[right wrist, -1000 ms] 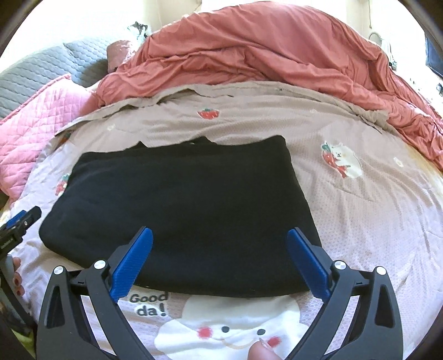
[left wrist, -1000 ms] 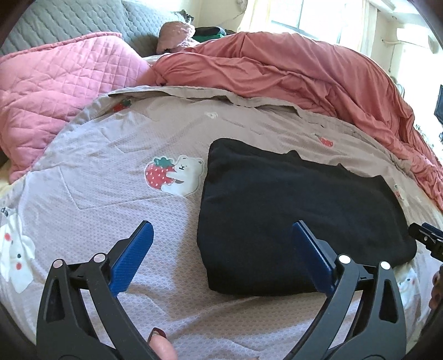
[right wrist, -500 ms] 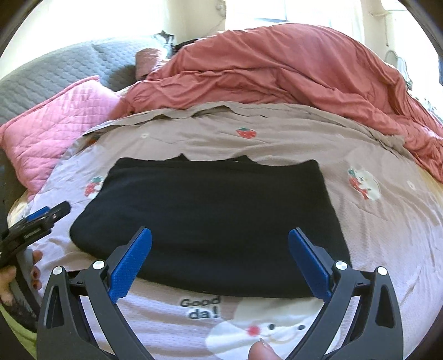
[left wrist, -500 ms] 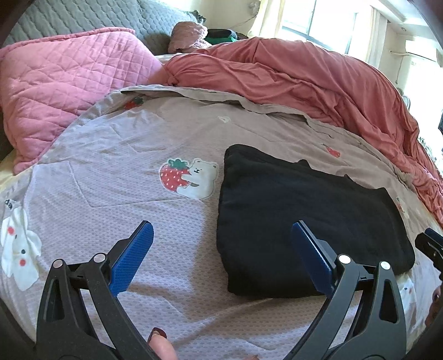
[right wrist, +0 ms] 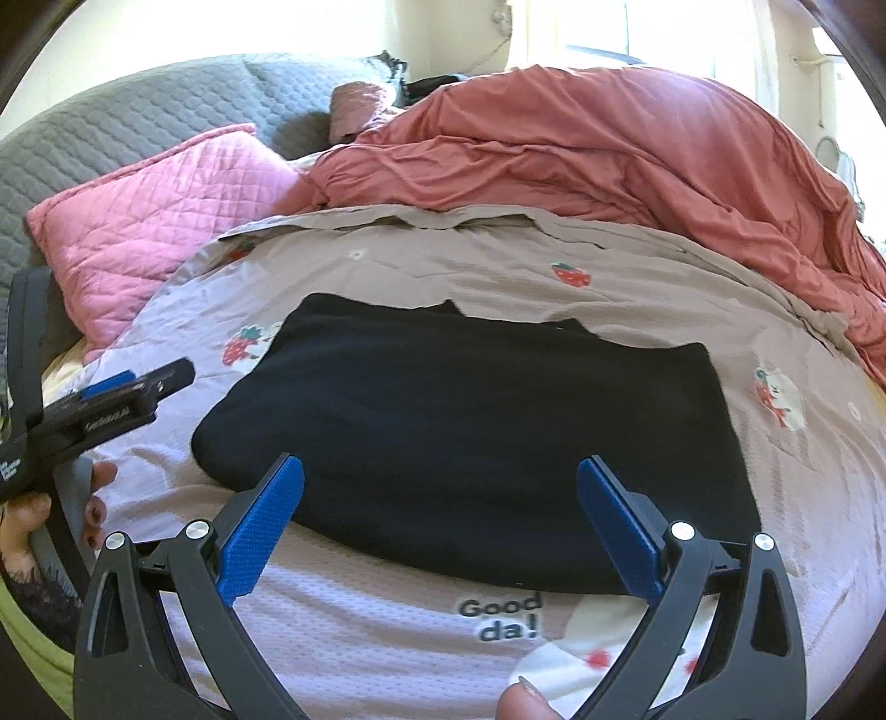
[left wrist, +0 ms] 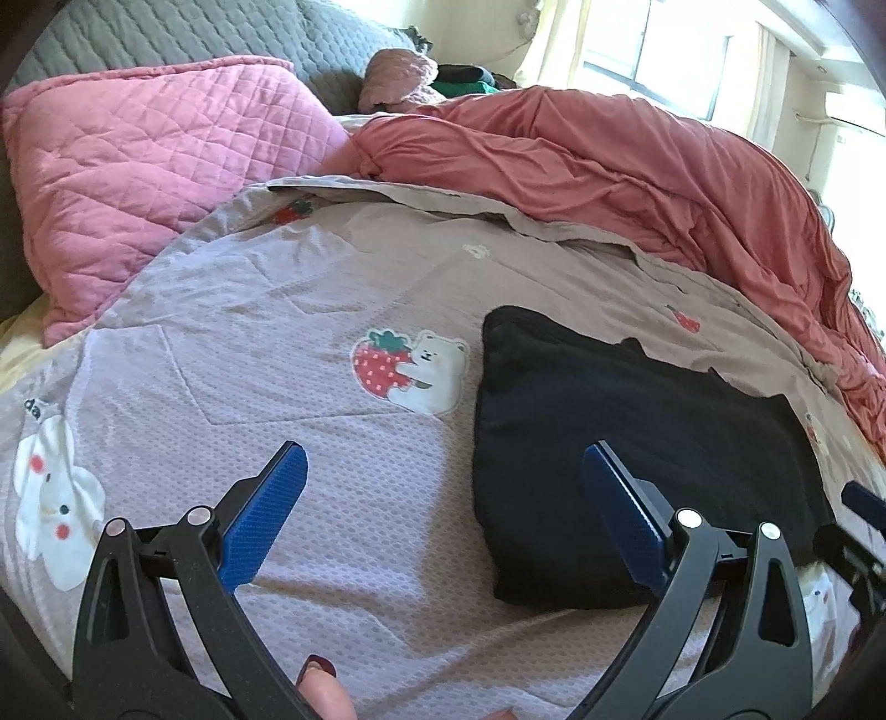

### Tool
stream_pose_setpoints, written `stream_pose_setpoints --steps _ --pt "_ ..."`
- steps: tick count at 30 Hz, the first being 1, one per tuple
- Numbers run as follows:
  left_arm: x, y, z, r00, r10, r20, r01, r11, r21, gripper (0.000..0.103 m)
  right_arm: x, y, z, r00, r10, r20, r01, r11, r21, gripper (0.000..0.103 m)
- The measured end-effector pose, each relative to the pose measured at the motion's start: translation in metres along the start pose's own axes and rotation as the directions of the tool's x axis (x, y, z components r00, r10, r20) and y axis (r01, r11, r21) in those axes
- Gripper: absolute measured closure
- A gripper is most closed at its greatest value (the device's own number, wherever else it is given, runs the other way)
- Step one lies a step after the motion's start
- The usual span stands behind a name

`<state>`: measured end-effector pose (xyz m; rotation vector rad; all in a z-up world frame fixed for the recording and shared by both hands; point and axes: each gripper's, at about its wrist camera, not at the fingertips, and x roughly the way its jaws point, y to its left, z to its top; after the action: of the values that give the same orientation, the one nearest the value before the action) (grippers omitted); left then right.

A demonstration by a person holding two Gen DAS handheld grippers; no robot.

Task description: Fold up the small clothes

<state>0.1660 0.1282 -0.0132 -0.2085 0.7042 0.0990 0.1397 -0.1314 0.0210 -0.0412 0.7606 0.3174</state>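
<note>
A black folded garment (right wrist: 470, 437) lies flat on the lilac printed bedsheet (right wrist: 387, 637), a neat rectangle with a notch at its far edge. In the left wrist view the same garment (left wrist: 626, 443) sits to the right. My left gripper (left wrist: 443, 487) is open over bare sheet, its right finger just over the garment's near left corner. My right gripper (right wrist: 440, 498) is open, hovering at the garment's near edge with nothing between its fingers. The left gripper (right wrist: 111, 387) shows at the left of the right wrist view, held in a hand.
A pink quilted pillow (left wrist: 149, 183) lies at the far left against a grey quilted headboard (left wrist: 166, 39). A bunched salmon duvet (right wrist: 609, 160) fills the back and right side. A strawberry-and-bear print (left wrist: 410, 371) marks the sheet left of the garment.
Both grippers have drawn back from the folded garment, which now looks smaller and farther. The left gripper has shifted leftwards. Both stay open; the garment has not moved.
</note>
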Motion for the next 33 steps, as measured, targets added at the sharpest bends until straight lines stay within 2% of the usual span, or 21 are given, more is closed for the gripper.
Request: stream_pose_setpoints --steps 22,28,33 --pt "0.007 0.045 0.012 0.998 0.051 -0.024 -0.053 0.991 -0.126 0.010 0.031 0.072 -0.006 0.997 0.063 -0.053 -0.070 0.987 -0.147 0.005" --pt "0.013 0.065 0.014 0.997 0.059 -0.045 -0.067 0.977 -0.201 0.010 0.042 0.099 -0.006 0.996 0.066 -0.061 -0.078 0.973 -0.216 0.005" --pt "0.018 0.073 0.015 0.996 0.069 -0.061 -0.081 0.971 -0.227 0.010 0.058 0.124 -0.008 0.996 0.044 -0.071 -0.063 0.954 -0.292 0.005"
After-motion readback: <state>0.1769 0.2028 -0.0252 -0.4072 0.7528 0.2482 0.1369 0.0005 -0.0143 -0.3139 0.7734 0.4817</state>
